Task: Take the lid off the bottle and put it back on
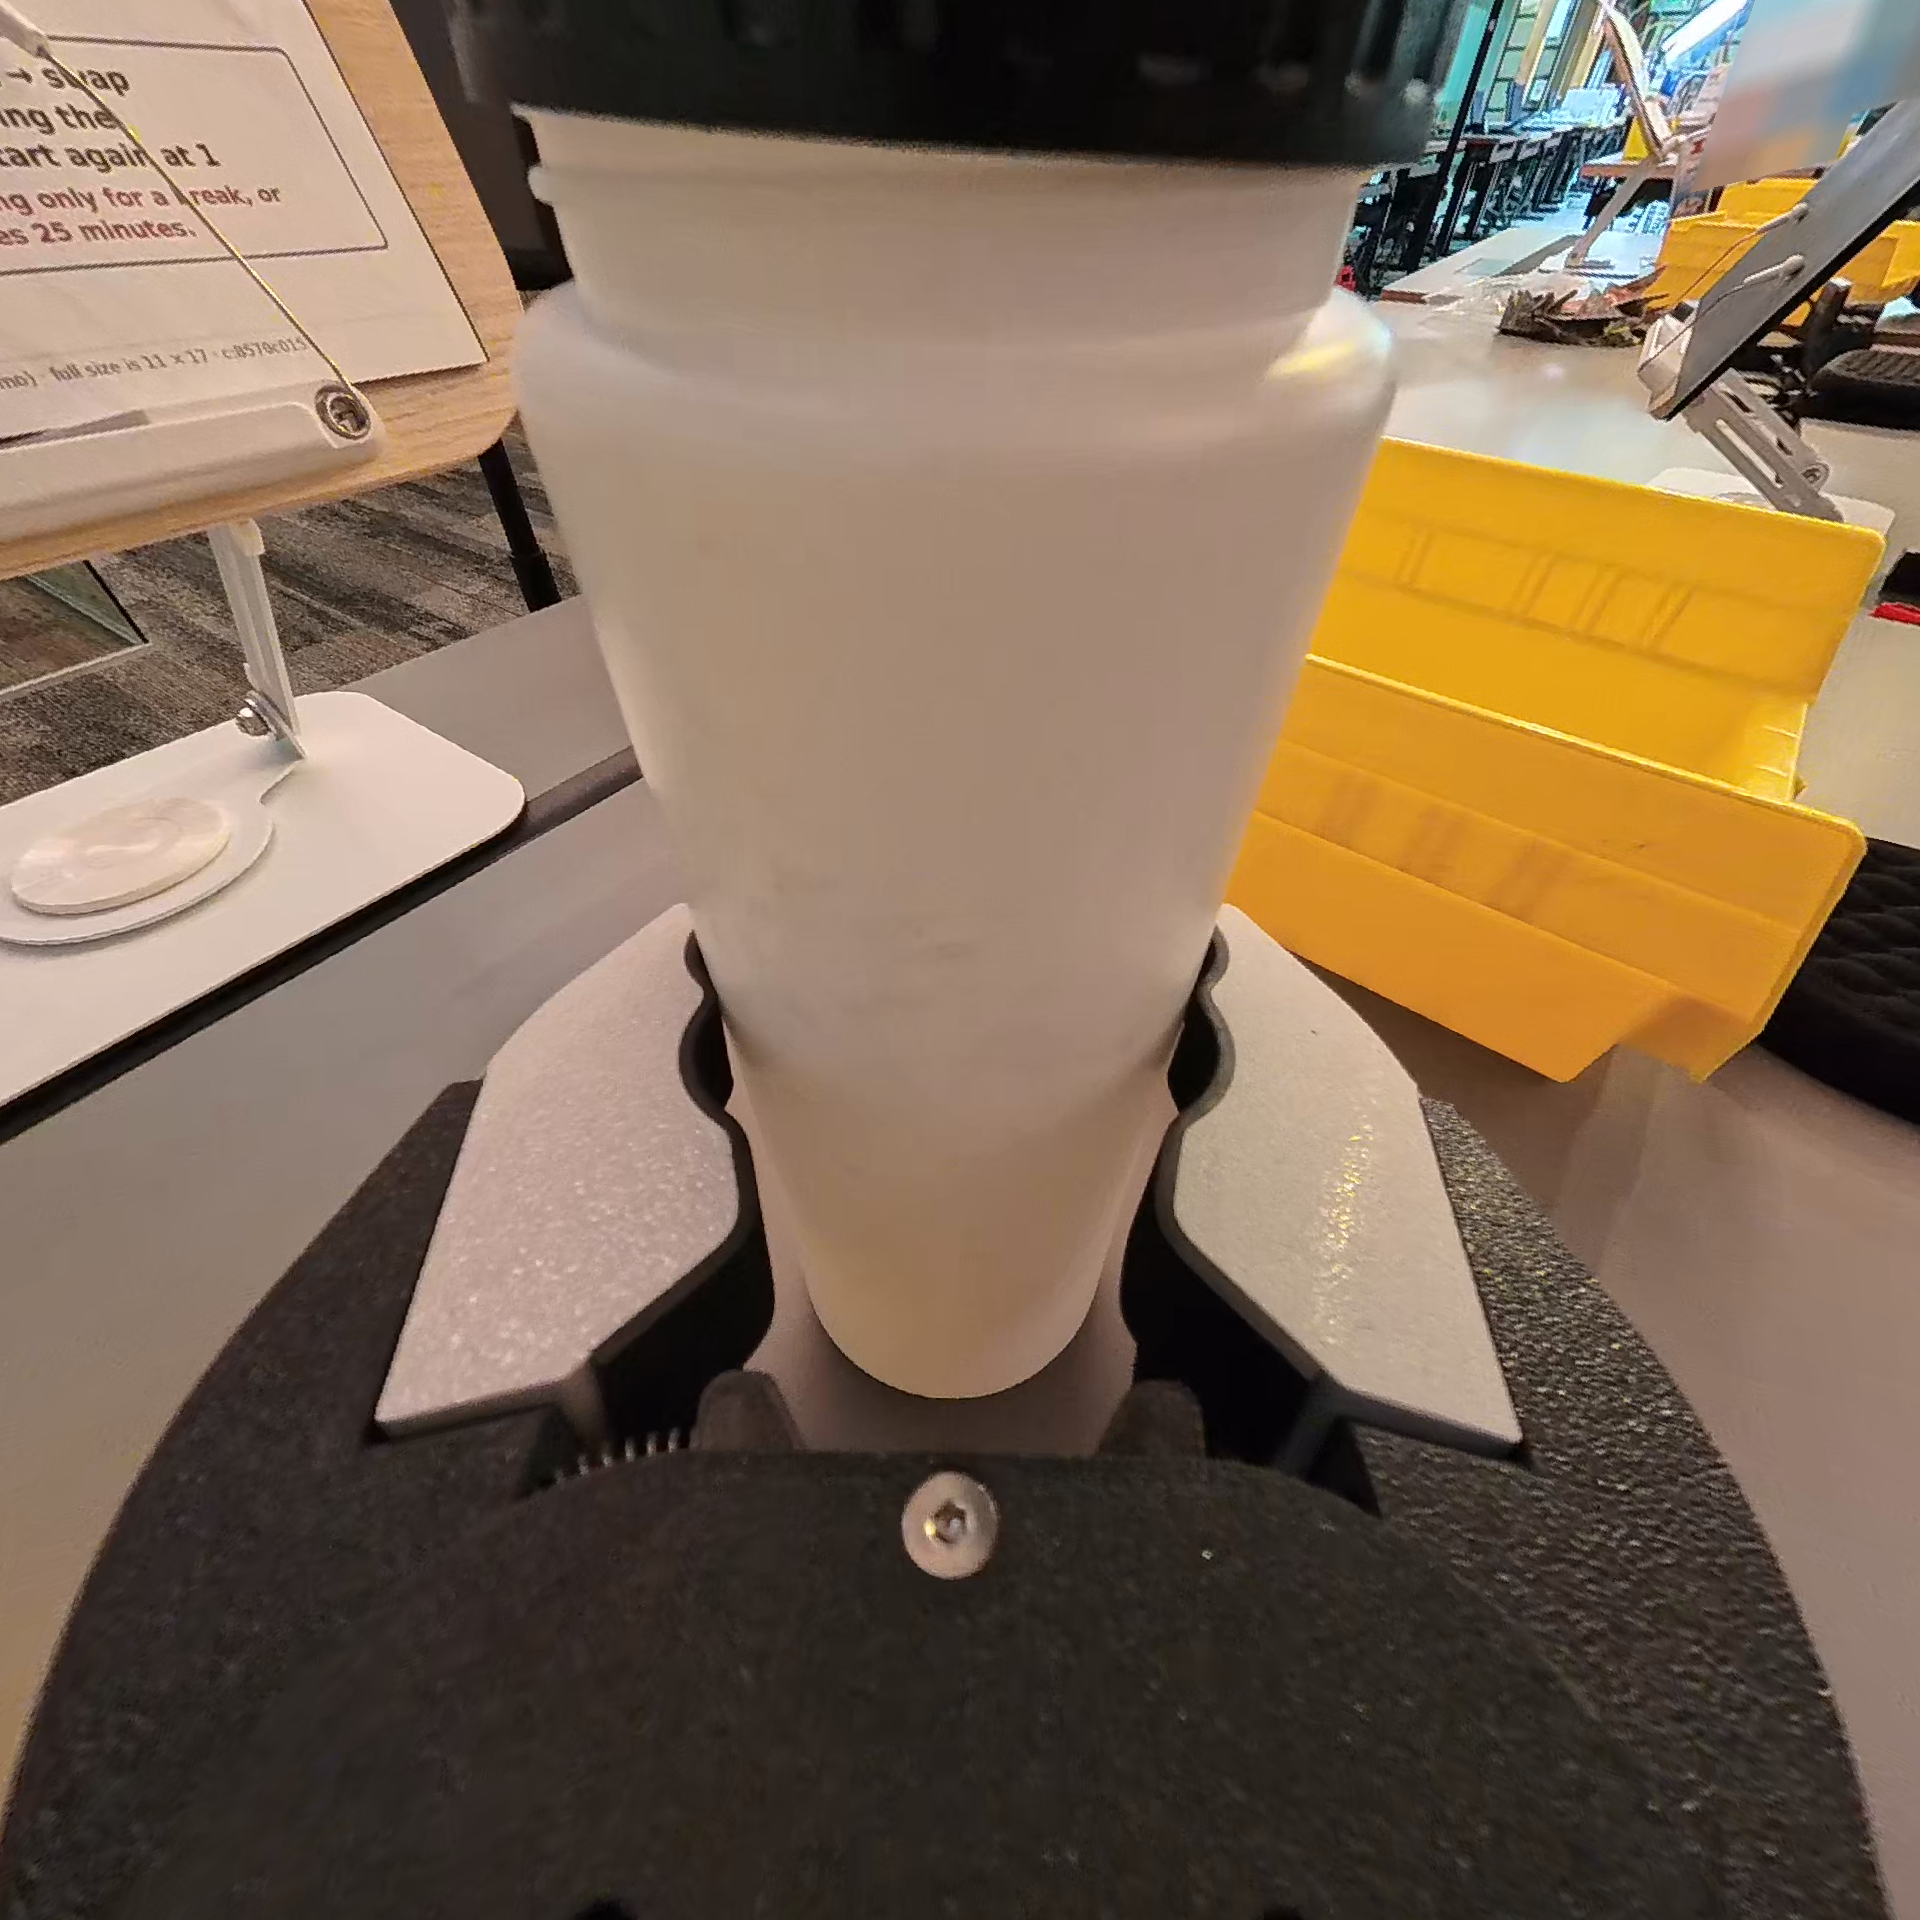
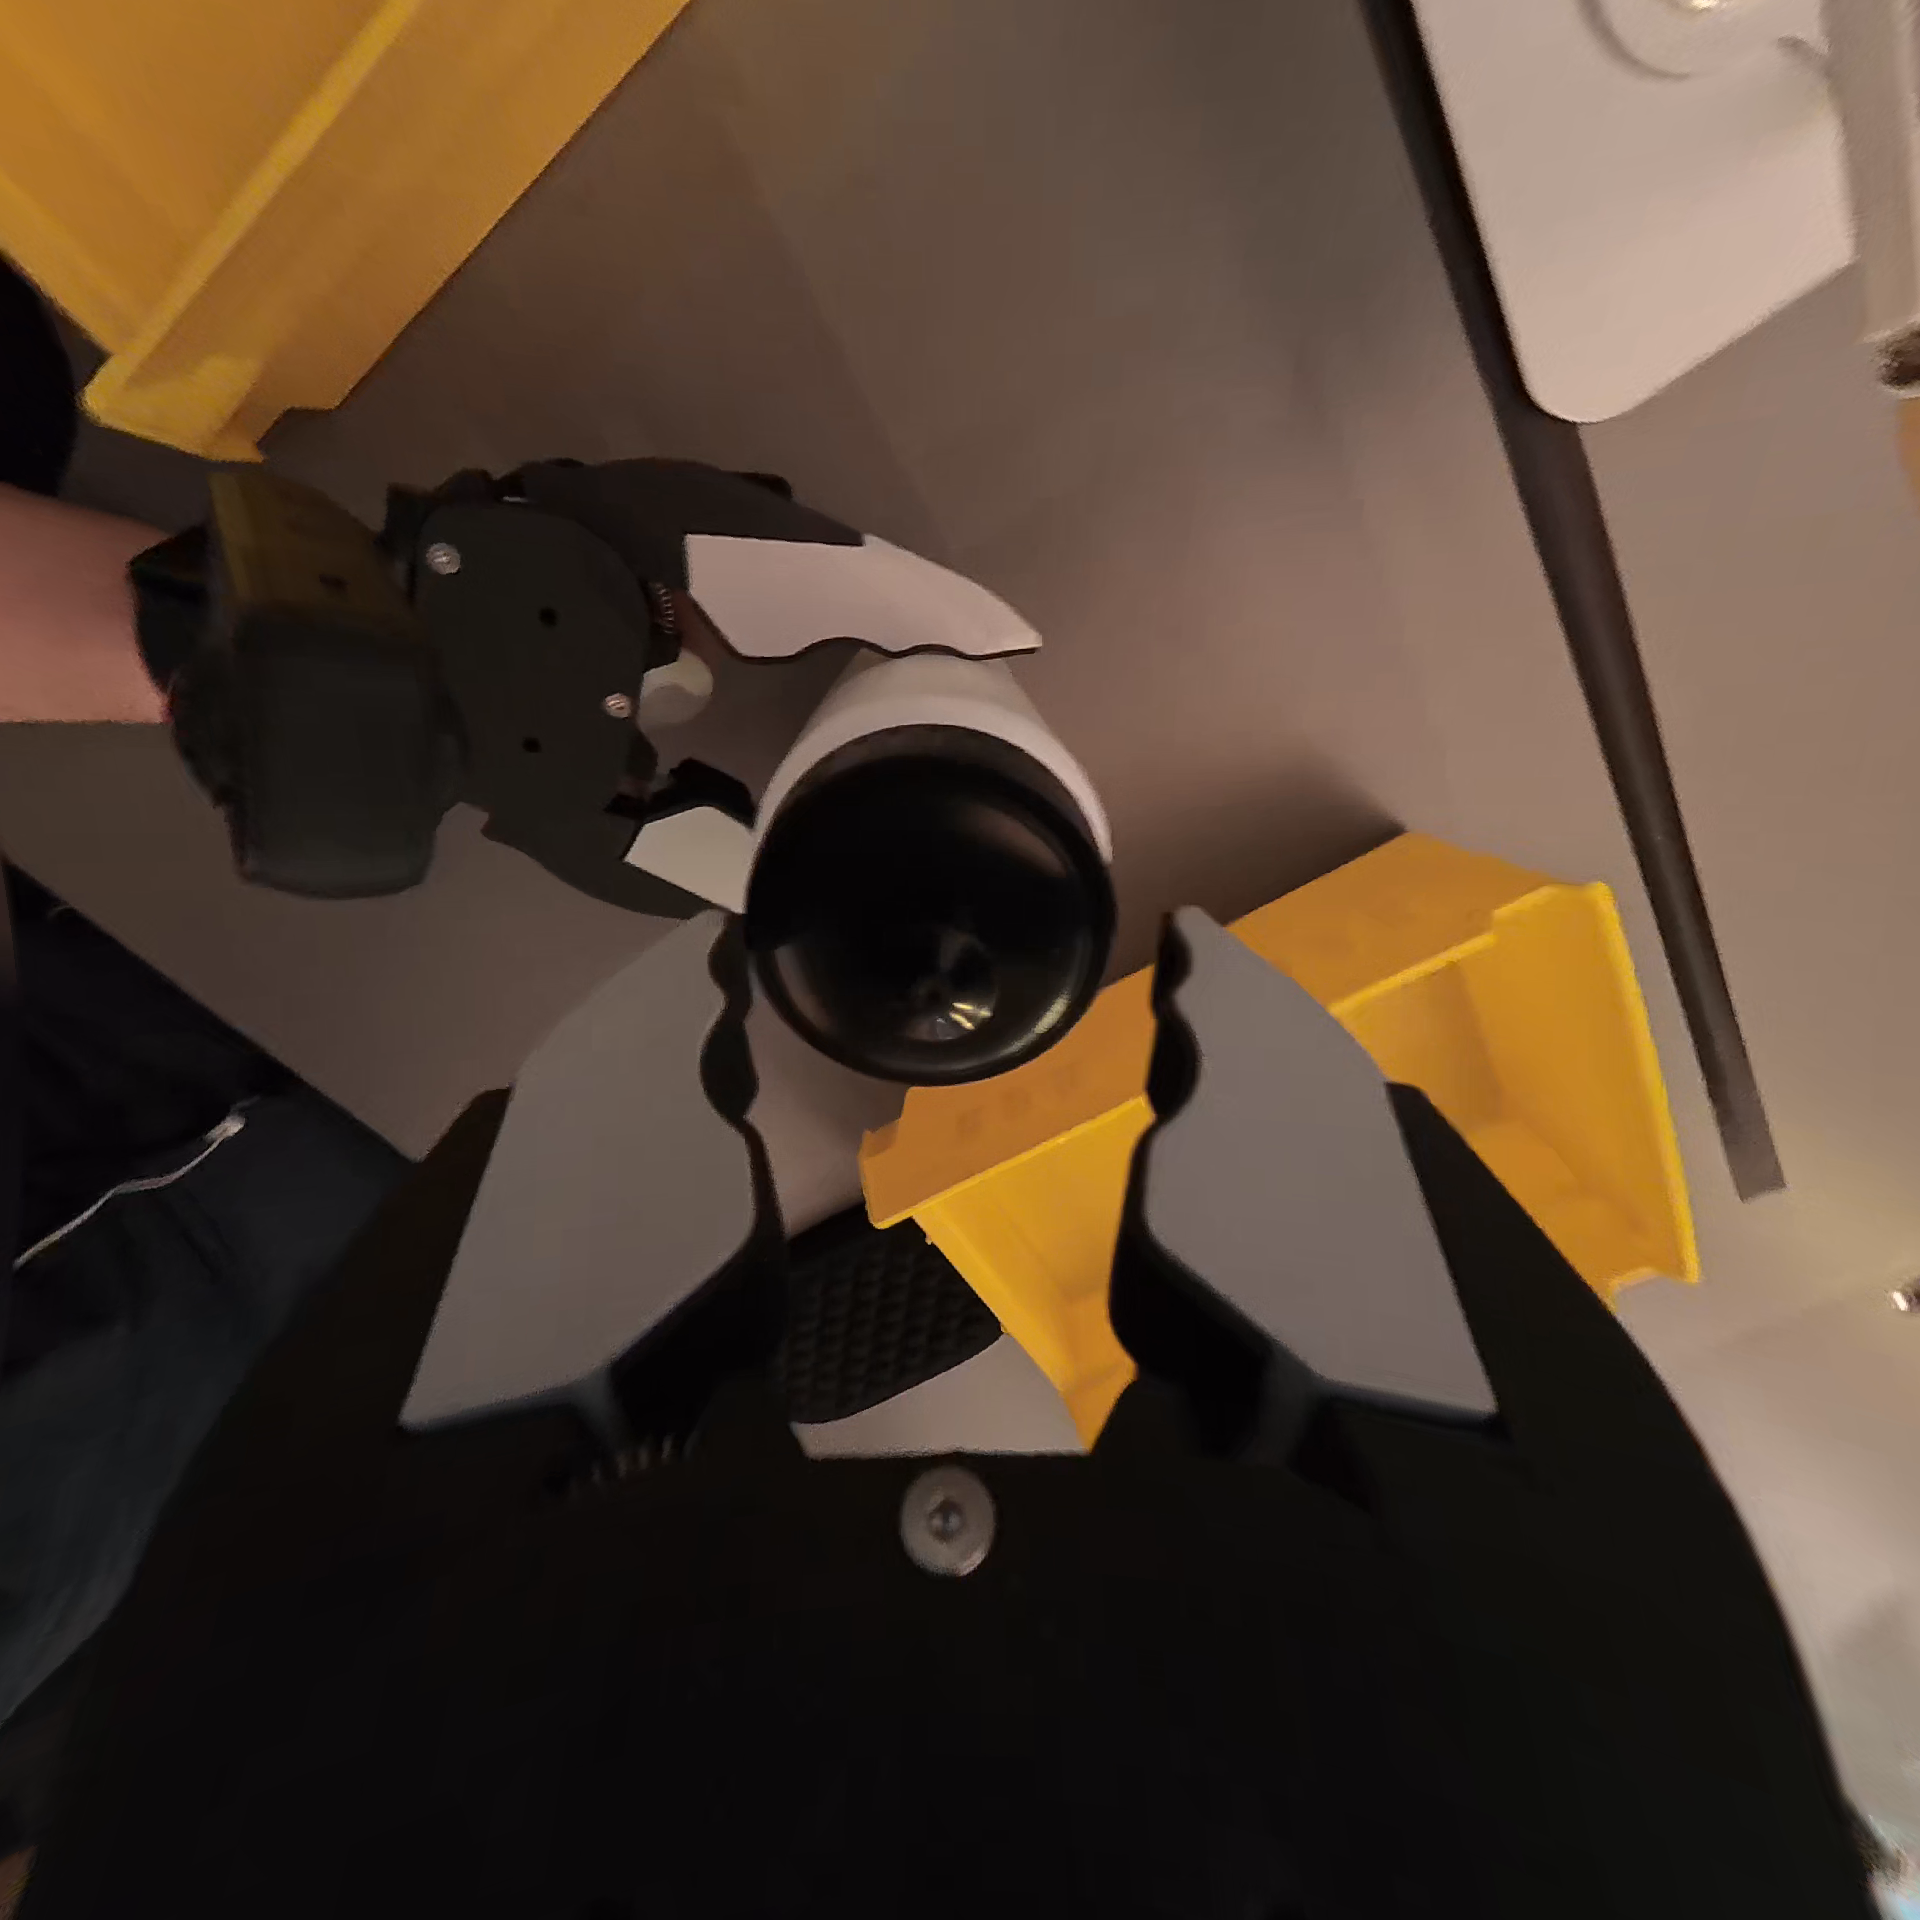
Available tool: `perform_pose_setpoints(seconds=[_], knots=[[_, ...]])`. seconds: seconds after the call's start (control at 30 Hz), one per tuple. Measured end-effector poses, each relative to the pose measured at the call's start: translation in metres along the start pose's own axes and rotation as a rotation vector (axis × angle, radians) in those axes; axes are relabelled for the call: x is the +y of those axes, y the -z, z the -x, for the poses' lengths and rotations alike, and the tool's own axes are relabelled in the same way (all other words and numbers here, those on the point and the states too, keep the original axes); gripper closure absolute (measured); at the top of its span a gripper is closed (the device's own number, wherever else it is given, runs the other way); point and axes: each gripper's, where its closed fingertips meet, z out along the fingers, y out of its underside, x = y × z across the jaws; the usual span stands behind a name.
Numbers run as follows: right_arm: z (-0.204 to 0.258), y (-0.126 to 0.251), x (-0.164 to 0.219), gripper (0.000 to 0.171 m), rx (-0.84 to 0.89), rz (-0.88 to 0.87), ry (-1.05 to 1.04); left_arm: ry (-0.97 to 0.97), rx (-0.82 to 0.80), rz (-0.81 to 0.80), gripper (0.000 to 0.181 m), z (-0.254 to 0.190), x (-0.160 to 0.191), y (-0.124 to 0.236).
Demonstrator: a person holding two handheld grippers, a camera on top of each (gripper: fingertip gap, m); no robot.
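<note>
Risk: slip of the white bottle (image 1: 956, 665) inside the left claw (image 1: 951, 997) once twisting force reaches the lid, since only the lower body sits between the pads and the plastic looks smooth.
Risk: off-centre approach of the right claw (image 2: 940, 987), catching the black lid (image 2: 928, 906) by one edge and tipping the bottle instead of turning the cap.
Risk: knock against the yellow bin (image 2: 1455, 1039) lying close beside the bottle.
Left claw: clamped on the bottle's lower body, both pads pressed to its sides, bottle upright with its base just above or on the grey tabletop (image 1: 260, 1143); cannot tell which.
Right claw: spread wide, empty, above the lid and looking down on it; one fingertip near the lid's rim, contact not clear.
Lid: on the bottle, apparently seated.
Step judged: removal not yet begun.
</note>
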Motion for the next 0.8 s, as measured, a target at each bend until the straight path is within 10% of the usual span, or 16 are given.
perform_pose_setpoints(seconds=[0.47, 0.8], knots=[[0.004, 0.000, 0.010, 0.102, 0.027, 0.037, 0.708, -0.045, 0.034, 0.003, 0.096, -0.005, -0.001, 0.000], [-0.006, -0.004, 0.004, 0.085, -0.023, 0.030, 0.009, -0.002, 0.009, 0.014, 0.096, 0.001, 0.000, -0.001]])
